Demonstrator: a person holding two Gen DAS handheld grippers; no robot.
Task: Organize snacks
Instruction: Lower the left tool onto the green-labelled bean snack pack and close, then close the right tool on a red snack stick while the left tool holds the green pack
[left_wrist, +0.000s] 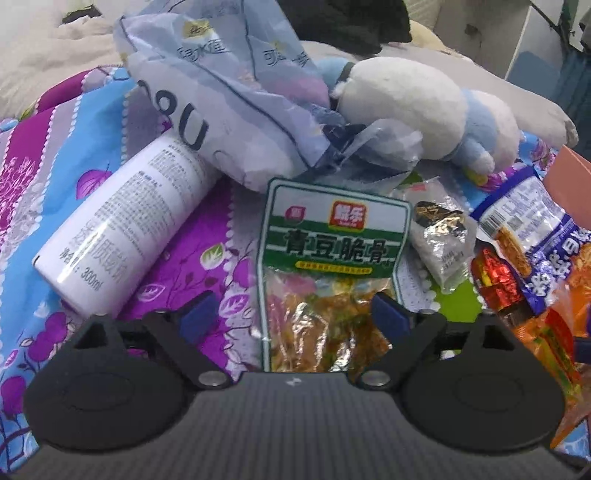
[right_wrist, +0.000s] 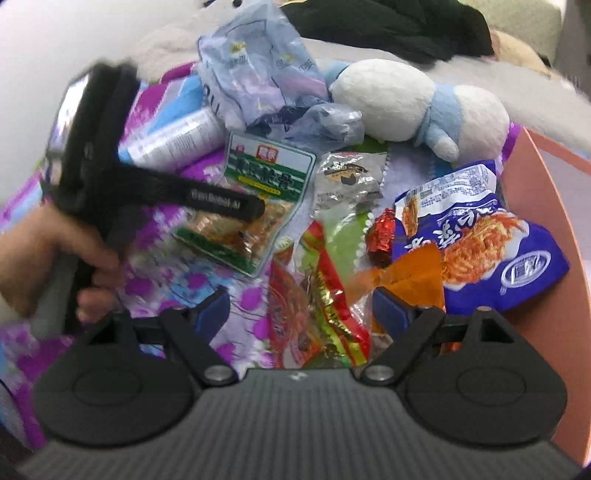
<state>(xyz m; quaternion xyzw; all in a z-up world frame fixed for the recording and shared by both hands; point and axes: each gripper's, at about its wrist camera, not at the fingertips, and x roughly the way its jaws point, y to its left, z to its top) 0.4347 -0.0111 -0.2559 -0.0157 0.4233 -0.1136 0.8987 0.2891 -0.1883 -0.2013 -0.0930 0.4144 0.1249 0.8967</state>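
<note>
Directly ahead of my left gripper (left_wrist: 291, 317), the green pouch (left_wrist: 332, 258) lies flat on the floral sheet (left_wrist: 177, 266), its lower clear window reaching in between the fingers. Both jaws stand well apart, and nothing is held. The right pad (left_wrist: 388, 314) overlaps the pouch's right edge; the left pad (left_wrist: 195, 314) sits over bare sheet, clear of the pouch.

My right gripper (right_wrist: 299, 306) is also spread wide and empty, hovering above the red-and-green wrappers (right_wrist: 325, 295). Seen from that side, the left gripper's finger (right_wrist: 221, 201) lies across the pouch's middle. Whether it touches the pouch I cannot tell.

Procedure for the step in hand, as I judge it, a pick of the green pouch:

1. Shift the left gripper slightly right so the pouch sits centred between the pads.
2. Tilt down so one pad can slide under the edge; a flat pouch on soft bedding gives little to bite on.
3. Close on the sealed border, not the filled window, which I expect to be slippery and to deform.
4. Lift straight up, clear of the silver packet (left_wrist: 439, 236) just beside it.

Cautions: the white bottle (left_wrist: 122, 229) lies near on the left and may roll if nudged. The blue noodle bag (right_wrist: 480, 236) rests against the pink box (right_wrist: 546, 206), the likely destination, on the right.
</note>
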